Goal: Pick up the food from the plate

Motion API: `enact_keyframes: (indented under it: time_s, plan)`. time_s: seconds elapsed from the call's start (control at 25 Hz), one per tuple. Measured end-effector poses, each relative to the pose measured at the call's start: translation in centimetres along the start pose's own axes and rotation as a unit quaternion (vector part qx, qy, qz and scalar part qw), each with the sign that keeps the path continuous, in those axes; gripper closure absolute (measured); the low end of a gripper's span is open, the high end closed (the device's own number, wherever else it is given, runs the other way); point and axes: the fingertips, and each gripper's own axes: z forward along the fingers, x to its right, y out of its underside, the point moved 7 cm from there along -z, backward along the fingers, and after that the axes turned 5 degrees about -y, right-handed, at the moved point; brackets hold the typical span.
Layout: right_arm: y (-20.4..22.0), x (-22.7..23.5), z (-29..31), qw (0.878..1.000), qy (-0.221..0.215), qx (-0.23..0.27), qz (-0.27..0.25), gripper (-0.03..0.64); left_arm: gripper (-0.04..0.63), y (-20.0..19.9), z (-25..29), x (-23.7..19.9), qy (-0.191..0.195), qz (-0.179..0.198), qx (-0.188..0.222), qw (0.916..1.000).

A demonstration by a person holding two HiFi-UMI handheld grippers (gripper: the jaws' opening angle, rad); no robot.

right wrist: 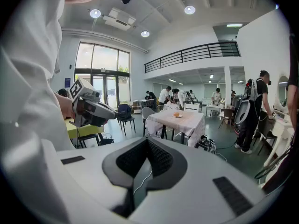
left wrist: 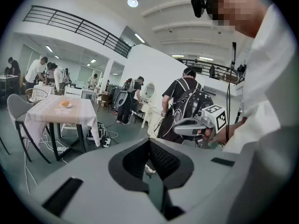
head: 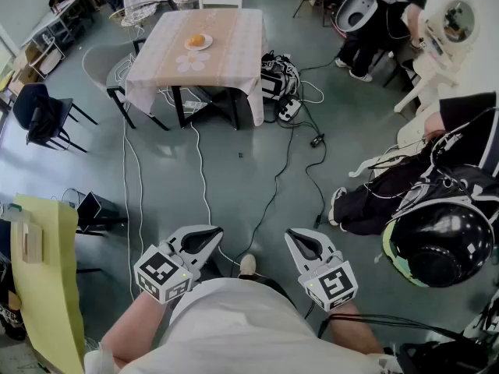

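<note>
left gripper [head: 212,237], right gripper [head: 295,238], fingers closed, empty — food [head: 196,40] on plate [head: 207,45], far table [head: 228,28]

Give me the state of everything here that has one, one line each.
left gripper: shut, nothing between its jaws
right gripper: shut, nothing between its jaws
food: lying on the plate, untouched, far from both grippers
plate: on the table, holding the food
table: standing, draped with a cloth
</note>
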Motion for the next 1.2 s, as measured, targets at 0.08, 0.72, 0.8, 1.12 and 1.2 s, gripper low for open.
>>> enact_keyframes:
  time_s: [0.08, 0.72, 0.8, 1.12, 1.2]
  plan:
    - [0.3, 0.5, 0.7, 1.0, -0.002, -0.001, 0.0, 0.606, 0.588, 0.0, 0.1, -0.8, -0.005, 0.001, 0.004, 1.0]
    - [-4.4, 7.5, 13.4, 0.998, 0.001, -0.046, 0.031, 0.604, 0.588, -5.5, 5.5, -15.3, 0.033, 0.003, 0.011, 0.9994]
    - [-6.6, 9.1, 16.8, 0.998, -0.006, -0.057, 0.015, 0.604, 0.588, -7.5, 5.6, -18.2, 0.039, 0.0, 0.019, 0.9991]
    - [-15.0, 13.0, 32.0, 0.997, -0.028, -0.055, -0.054, 0.554, 0.588, -11.6, 1.5, -31.8, -0.004, 0.009, 0.046, 0.9989]
    - [-16.1, 13.7, 34.7, 0.996, -0.036, -0.061, -0.061, 0.495, 0.581, -12.2, 0.3, -33.9, -0.026, 0.003, 0.059, 0.9979]
